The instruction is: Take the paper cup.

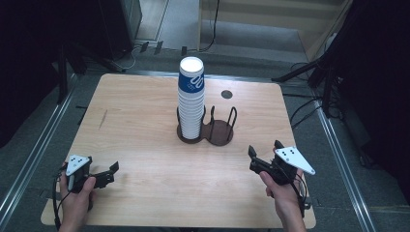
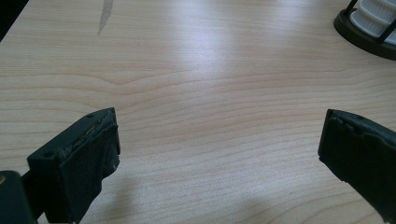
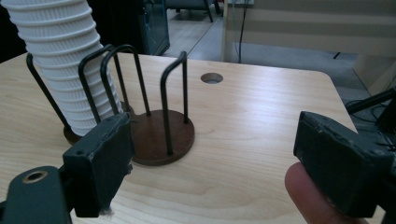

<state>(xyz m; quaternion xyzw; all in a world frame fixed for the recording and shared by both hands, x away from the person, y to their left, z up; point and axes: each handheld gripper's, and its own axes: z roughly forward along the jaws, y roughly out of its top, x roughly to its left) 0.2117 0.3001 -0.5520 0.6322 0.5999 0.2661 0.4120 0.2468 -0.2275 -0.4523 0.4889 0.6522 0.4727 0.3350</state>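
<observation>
two grippers apart and empty, left gripper (image 1: 115, 169) at seven o'clock, right gripper (image 1: 265, 152) at four o'clock of the cup stack (image 1: 191, 99) in its wire holder (image 1: 220, 133)

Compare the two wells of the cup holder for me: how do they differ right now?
The left well holds a tall cup stack; the right well holds nothing. The stack hides most of the left well's base, while the right well's brown disc shows bare. Both are round wells ringed by black wire loops, joined into one holder on the table.
</observation>
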